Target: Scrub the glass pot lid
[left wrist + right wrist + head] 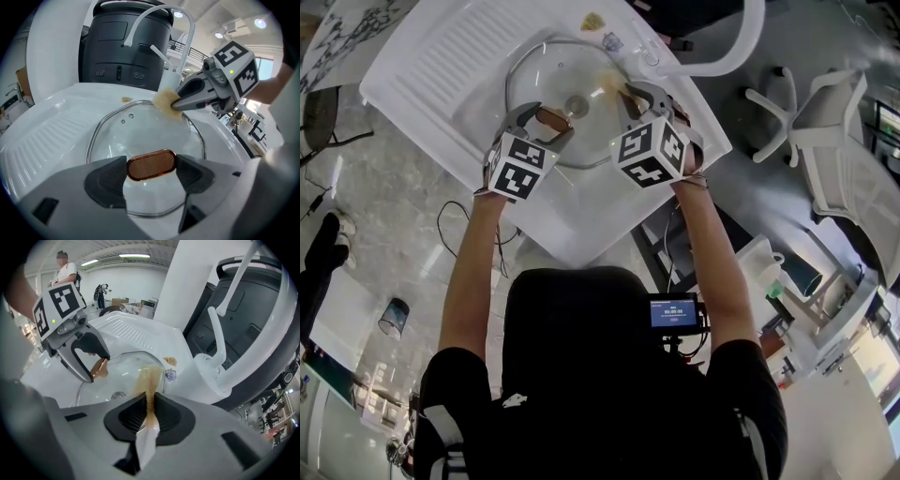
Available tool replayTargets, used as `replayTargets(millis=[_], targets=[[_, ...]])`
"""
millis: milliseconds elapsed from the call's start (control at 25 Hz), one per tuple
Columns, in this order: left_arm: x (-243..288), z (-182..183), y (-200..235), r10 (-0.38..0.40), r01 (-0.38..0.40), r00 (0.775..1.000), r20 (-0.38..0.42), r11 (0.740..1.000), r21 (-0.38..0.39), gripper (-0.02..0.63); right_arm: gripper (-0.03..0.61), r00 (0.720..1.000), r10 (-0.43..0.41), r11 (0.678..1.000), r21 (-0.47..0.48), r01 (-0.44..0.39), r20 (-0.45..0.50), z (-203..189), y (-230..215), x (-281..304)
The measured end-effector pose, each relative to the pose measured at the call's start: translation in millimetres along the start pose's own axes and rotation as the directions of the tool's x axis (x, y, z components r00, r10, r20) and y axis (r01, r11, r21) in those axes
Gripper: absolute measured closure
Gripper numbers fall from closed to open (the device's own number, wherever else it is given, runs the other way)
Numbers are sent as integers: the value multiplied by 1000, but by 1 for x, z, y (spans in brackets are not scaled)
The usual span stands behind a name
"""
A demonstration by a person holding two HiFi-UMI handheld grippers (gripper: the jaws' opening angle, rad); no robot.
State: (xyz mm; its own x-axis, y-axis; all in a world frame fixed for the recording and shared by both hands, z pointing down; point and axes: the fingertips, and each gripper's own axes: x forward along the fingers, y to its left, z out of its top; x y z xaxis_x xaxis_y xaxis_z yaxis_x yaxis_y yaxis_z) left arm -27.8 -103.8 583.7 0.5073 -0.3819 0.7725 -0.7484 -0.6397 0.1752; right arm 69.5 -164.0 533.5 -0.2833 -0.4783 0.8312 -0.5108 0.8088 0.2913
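Observation:
The glass pot lid [567, 80] [145, 129] [126, 369] stands tilted in the white sink [441, 56], its steel rim showing. My left gripper [551, 120] [151, 165] is shut on the lid's copper-coloured knob [151, 164] [98, 367]. A thin tan scrub pad [150, 385] [166, 101] [630, 97] is pinched edge-on in my right gripper [636, 101] [150, 416], which is shut on it, and the pad's far end lies against the lid's glass near the rim on the tap side.
A white tap [741, 42] [225, 301] curves over the sink's right side. A ribbed drainboard [492, 37] lies on the left. A small tan scrap [592, 21] [170, 361] sits on the sink ledge. White chairs [825, 112] stand to the right.

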Motion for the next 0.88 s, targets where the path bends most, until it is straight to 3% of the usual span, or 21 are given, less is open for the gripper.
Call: replayTargets(millis=[440,880], targets=[[1,0,1,-6,6,1000,1,1000,-2,296,551,999,-38,997,-60,39,22,0,4,-3],[1,1,0,-8,8,1000,11,1000,-4,296,551,999,-27,997,-69,28,20,-5,17,-5]])
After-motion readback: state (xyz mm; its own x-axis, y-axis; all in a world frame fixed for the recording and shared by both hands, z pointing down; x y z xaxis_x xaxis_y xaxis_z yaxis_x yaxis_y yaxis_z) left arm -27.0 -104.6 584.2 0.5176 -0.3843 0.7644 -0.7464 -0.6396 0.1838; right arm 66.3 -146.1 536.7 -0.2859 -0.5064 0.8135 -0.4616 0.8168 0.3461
